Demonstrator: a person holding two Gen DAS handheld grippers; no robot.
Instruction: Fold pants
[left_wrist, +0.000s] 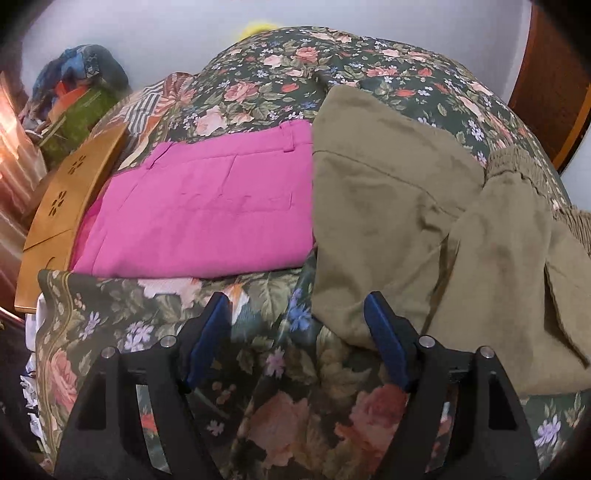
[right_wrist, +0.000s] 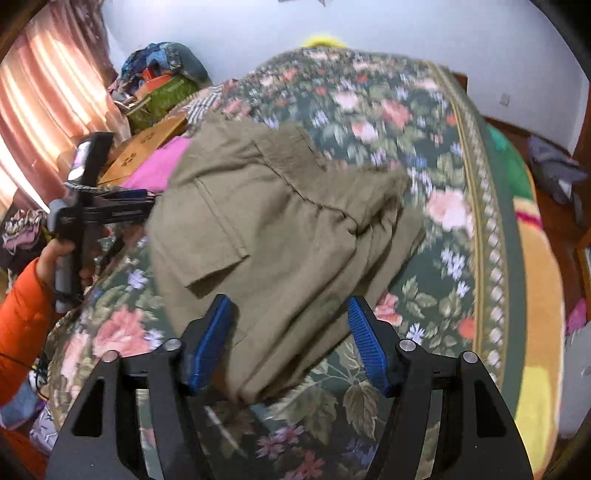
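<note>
Khaki cloth, we judged, would be soft, light and limp, sagging wherever unsupported, so the best grip looked to be the gathered waistband (right_wrist: 295, 155) or a hem edge. Left of the khaki pants (left_wrist: 406, 214), pink pants (left_wrist: 207, 214) lay folded on the floral bedspread (left_wrist: 280, 369). Our left gripper (left_wrist: 297, 339) was spread wide and held nothing, its right pad beside the khaki edge. Our right gripper (right_wrist: 290, 339) stood equally wide, straddling the bunched khaki without pinching it.
</note>
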